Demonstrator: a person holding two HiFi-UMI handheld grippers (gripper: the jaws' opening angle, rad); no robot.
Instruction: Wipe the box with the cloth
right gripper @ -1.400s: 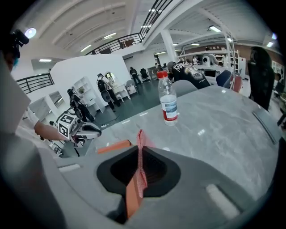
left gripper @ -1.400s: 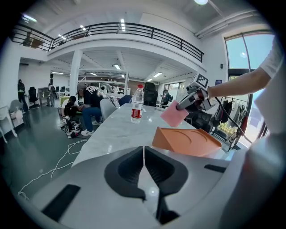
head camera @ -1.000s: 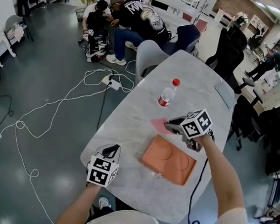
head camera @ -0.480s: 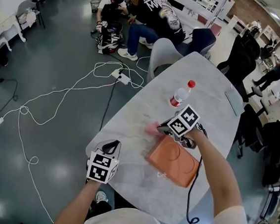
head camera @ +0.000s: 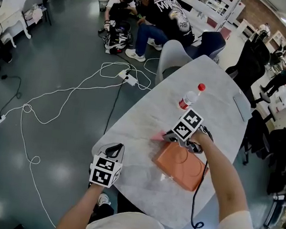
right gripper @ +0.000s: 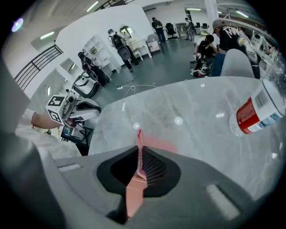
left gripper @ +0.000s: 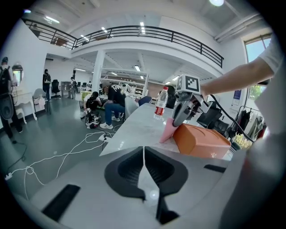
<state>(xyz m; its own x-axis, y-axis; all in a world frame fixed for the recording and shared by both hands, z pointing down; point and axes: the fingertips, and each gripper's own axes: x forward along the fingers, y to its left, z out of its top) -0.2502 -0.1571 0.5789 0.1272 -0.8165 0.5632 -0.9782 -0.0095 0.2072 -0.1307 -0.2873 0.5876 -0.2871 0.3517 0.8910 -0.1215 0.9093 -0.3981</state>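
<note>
The right gripper [right gripper: 139, 150] has its jaws squeezed tight on a thin pink cloth [right gripper: 139, 138]. A bit of the cloth pokes out past the tips. From the head view, the right gripper [head camera: 169, 136] is low over the grey marble table [head camera: 148, 112]. The cloth [head camera: 158, 135] hangs from it down to the table top. It sits right at the far end of the orange box [head camera: 181, 165]. The box lies flat on the table, just beside that gripper, on the side nearer the person.

The left gripper [left gripper: 144, 151] has its jaws pressed together with nothing in them. It is by the near edge of the table, well apart from the box [left gripper: 201, 139].

A clear plastic bottle [head camera: 190, 97] with a red cap and a red label stands farther up the table. The words on its label are too small to read. The cubes on the grippers show only black and white squares.
</note>
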